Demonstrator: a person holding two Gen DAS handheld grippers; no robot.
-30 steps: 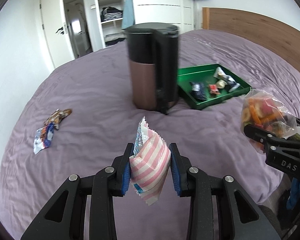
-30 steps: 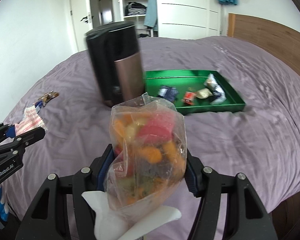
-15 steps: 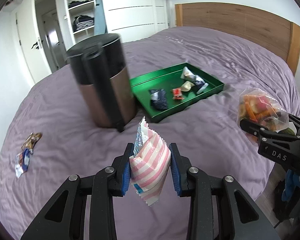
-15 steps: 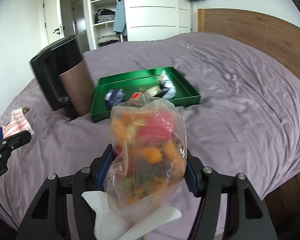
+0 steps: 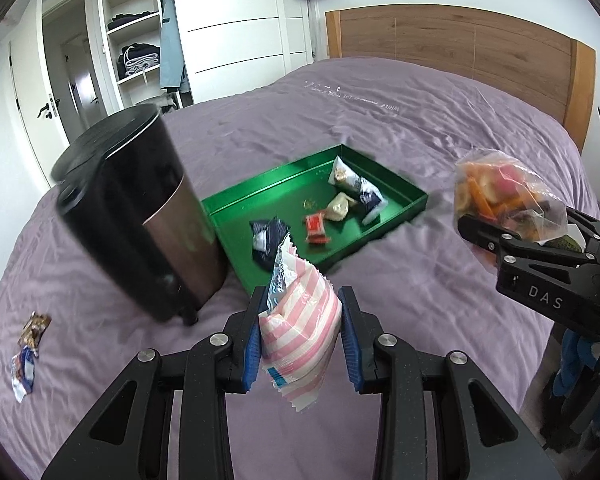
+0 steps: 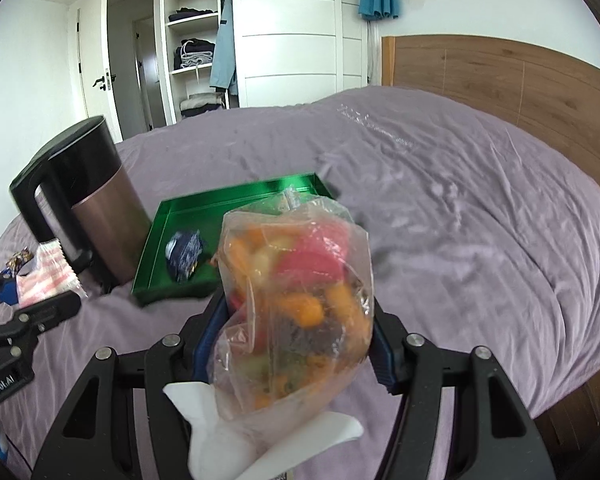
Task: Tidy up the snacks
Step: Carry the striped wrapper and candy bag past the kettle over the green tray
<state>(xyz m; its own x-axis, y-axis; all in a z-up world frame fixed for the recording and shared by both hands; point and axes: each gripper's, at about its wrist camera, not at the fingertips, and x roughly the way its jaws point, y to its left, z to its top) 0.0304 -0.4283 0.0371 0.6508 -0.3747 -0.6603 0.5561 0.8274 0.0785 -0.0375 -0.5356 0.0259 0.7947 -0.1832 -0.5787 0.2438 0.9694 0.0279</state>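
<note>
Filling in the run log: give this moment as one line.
left tongs: shut on pink-striped snack packet | right tongs: shut on clear candy bag | green tray: ahead, holds snacks

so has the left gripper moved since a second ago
Yes. The left gripper, jaws shut on the striped packet, has swung right toward the green tray: tray and bin have slid left in its view.

The packet [image 5: 300, 320] has pink and white stripes with a blue printed edge, between blue pads [image 5: 253, 344] on the black left hand-held gripper [image 5: 300, 340]. The clear bag [image 6: 296, 304] shows orange, red, yellow and dark pieces. The tray [image 5: 236, 204] is glossy green, the bedspread [image 5: 420, 120] lilac, the kettle [image 5: 140, 220] black and copper-brown, the headboard [image 5: 460, 44] light wood
</note>
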